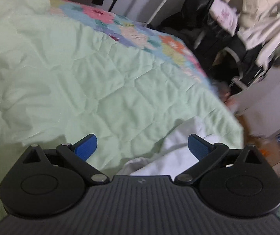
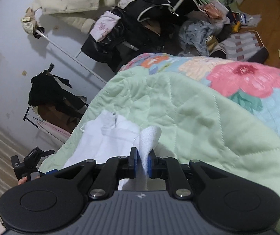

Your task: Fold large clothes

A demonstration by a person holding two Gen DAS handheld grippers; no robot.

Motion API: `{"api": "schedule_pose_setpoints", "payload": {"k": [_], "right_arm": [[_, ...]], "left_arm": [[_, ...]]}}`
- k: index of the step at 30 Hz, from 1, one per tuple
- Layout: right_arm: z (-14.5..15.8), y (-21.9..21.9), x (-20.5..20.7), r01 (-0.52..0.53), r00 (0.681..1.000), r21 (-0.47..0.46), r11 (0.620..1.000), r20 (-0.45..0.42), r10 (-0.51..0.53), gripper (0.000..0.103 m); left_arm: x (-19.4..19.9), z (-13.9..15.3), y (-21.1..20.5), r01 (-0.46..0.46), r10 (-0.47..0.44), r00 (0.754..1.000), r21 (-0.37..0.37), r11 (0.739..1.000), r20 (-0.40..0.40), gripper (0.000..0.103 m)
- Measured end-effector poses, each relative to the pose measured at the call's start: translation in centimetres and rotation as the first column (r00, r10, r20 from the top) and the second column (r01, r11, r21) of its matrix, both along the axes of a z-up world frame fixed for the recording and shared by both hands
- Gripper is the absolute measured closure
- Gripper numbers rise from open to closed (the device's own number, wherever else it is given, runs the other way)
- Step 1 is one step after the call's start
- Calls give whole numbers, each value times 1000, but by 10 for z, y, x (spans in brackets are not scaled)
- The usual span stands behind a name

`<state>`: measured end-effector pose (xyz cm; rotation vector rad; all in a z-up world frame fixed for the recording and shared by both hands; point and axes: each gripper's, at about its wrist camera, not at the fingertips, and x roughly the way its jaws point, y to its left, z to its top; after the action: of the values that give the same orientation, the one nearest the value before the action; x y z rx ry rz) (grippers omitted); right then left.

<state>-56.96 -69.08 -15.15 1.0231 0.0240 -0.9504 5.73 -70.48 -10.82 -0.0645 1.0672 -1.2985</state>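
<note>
Between the blue pads of the right gripper (image 2: pixel 142 162) sits a pinched fold of the white garment (image 2: pixel 104 145), clamped tight; only the right wrist view shows that grip, with the rest of it spread on the green quilt (image 2: pixel 188 117). Over on the left wrist view, the left gripper (image 1: pixel 142 146) gapes wide with nothing in it, white cloth just below. A clothes rack (image 2: pixel 77 58) stands behind.

Each gripper, the left gripper (image 1: pixel 142 146) and the right gripper (image 2: pixel 142 163), has a ribbed dark-grey body bearing a small pale logo; beside that logo on each side sit round black discs, silver pivot screws, black linkage arms and blue textured pads (image 1: pixel 87 146)
</note>
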Motion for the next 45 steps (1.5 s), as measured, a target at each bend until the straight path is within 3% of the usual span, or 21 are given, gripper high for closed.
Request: {"api": "schedule_pose_setpoints", "payload": {"k": [3, 5, 9, 10, 12, 13, 15, 19, 23, 25, 27, 29, 30, 32, 33, 34, 36, 39, 43, 45], "right_arm": [[7, 4, -5, 3, 1000, -6, 1000, -16, -3, 89], [8, 4, -2, 6, 1000, -10, 1000, -21, -6, 89], [15, -2, 8, -18, 999, -16, 1000, -44, 17, 88], [16, -3, 11, -23, 999, -16, 1000, -47, 22, 87], [20, -7, 15, -42, 998, -16, 999, -51, 41, 87], [22, -8, 18, -47, 997, -19, 999, -56, 46, 86], [29, -10, 21, -57, 996, -36, 998, -72, 54, 86], [46, -7, 16, -31, 995, -103, 994, -94, 21, 93], [50, -4, 5, 38, 992, -120, 992, -118, -52, 94], [39, -4, 0, 96, 981, -73, 993, -162, -107, 94], [26, -8, 1, 133, 957, 6, 991, -263, -126, 92], [17, -14, 3, 186, 916, 112, 976, -378, -131, 87], [20, -11, 2, 225, 899, 106, 968, -406, -164, 86], [35, -9, 3, 231, 898, 47, 972, -396, -194, 70], [45, -9, 5, 212, 904, 25, 977, -385, -186, 54], [54, -10, 8, 194, 910, 3, 981, -373, -179, 48], [72, -18, 27, 105, 915, -43, 993, -387, -114, 48], [93, -37, 61, -56, 916, -85, 995, -400, 17, 48], [108, -94, 135, -308, 906, -51, 950, -321, 277, 48], [113, -117, 173, -358, 884, -39, 933, -338, 324, 48]], "left_arm": [[-8, -1, -10, 68, -67, 997, -8, 998, 44, 0], [-27, -3, -26, 116, -120, 982, 40, 992, 146, 0], [-77, -21, -51, 255, -293, 919, 171, 952, 264, 2], [-86, -26, -52, 270, -318, 905, 196, 943, 283, 7], [-105, -34, -51, 273, -354, 859, 255, 927, 369, 57], [-111, -38, -51, 261, -365, 837, 288, 921, 407, 64], [-115, -38, -48, 237, -347, 828, 285, 929, 440, 89], [-96, -20, -33, 108, -189, 897, 217, 970, 399, 91], [-78, -25, -27, -17, -79, 916, 235, 972, 394, 90], [-67, -32, -22, -78, -10, 941, 244, 967, 338, 90], [-65, -37, -22, -88, -3, 948, 269, 959, 319, 82], [-69, -39, -25, -81, -25, 939, 291, 953, 343, 74], [-70, -37, -26, -79, -31, 934, 290, 954, 355, 66], [-73, -26, -21, -69, -29, 933, 258, 964, 360, 61], [-74, -20, -18, -49, -36, 939, 235, 971, 343, 53], [-77, -10, -14, -1, -62, 951, 204, 979, 303, 47], [-87, 4, -8, 55, -104, 952, 174, 983, 288, 29], [-105, 14, -2, 75, -123, 925, 143, 987, 360, 18], [-112, 8, -5, 83, -138, 897, 147, 986, 419, 14], [-107, 2, -6, 92, -144, 908, 150, 984, 393, 14]]}}
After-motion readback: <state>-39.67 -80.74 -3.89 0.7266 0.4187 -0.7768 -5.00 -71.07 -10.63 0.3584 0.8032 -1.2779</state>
